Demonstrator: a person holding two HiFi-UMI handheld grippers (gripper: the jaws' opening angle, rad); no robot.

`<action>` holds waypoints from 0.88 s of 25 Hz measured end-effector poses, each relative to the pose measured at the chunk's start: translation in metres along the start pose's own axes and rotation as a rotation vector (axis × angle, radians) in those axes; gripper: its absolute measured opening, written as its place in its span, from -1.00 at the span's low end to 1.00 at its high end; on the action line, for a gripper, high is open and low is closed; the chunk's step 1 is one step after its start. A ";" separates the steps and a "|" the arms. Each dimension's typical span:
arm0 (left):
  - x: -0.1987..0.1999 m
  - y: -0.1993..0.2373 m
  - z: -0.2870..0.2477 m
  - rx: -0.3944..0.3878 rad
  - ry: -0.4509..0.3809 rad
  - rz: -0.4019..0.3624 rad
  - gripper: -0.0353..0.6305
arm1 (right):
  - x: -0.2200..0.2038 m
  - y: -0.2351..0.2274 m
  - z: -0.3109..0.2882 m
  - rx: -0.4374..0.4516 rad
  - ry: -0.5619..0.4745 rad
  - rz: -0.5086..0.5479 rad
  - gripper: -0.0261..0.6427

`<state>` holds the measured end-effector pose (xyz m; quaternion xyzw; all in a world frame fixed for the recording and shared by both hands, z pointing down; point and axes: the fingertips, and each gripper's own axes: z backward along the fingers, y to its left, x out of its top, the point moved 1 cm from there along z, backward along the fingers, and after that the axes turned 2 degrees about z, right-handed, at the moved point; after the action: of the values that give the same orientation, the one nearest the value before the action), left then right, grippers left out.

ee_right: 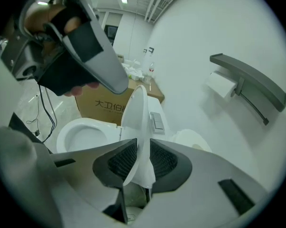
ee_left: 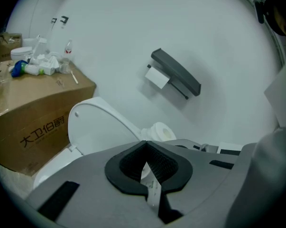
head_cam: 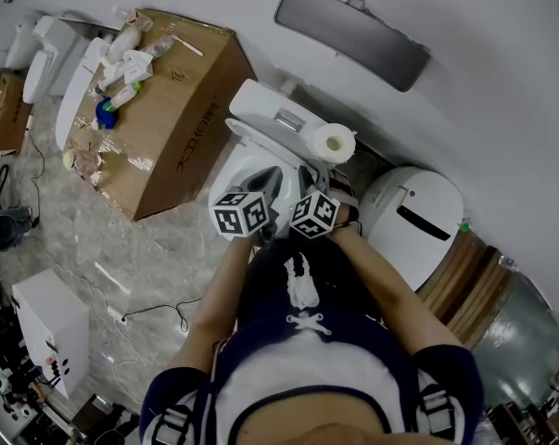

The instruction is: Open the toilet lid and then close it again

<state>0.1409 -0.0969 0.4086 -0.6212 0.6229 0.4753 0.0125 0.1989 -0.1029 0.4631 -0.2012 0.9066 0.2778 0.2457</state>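
The right gripper (ee_right: 139, 170) pinches the thin edge of the toilet lid (ee_right: 137, 118), so it can swing the lid. The left gripper (ee_left: 150, 175) is not needed, and its jaws are almost together on nothing.

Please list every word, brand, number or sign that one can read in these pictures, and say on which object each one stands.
"大卫伯爵": dark print on the side of the cardboard box; in the right gripper view the toilet lid hides its end.
Labels of the bottles on top of the box: too small to read.
No other words or numbers can be read.
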 end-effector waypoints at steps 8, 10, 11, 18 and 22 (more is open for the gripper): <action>0.004 -0.006 0.004 -0.014 -0.022 -0.039 -0.87 | 0.036 -0.014 0.046 0.097 -0.282 -0.230 -0.86; 0.004 -0.012 0.006 -0.017 -0.035 -0.063 -0.87 | 0.037 -0.013 0.054 0.175 -0.314 -0.357 -0.89; 0.004 -0.015 0.008 -0.019 -0.042 -0.078 -0.87 | 0.038 -0.012 0.059 0.212 -0.327 -0.417 -0.89; 0.000 -0.039 0.021 -0.074 -0.123 -0.154 -0.87 | 0.035 -0.005 0.083 0.375 -0.393 -0.608 -0.89; -0.013 -0.043 0.023 -0.063 -0.086 -0.226 -0.88 | 0.031 0.005 0.090 0.403 -0.385 -0.595 -0.90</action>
<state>0.1639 -0.0635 0.3787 -0.6665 0.5327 0.5164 0.0731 0.2021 -0.0521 0.3829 -0.3469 0.7826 0.0438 0.5151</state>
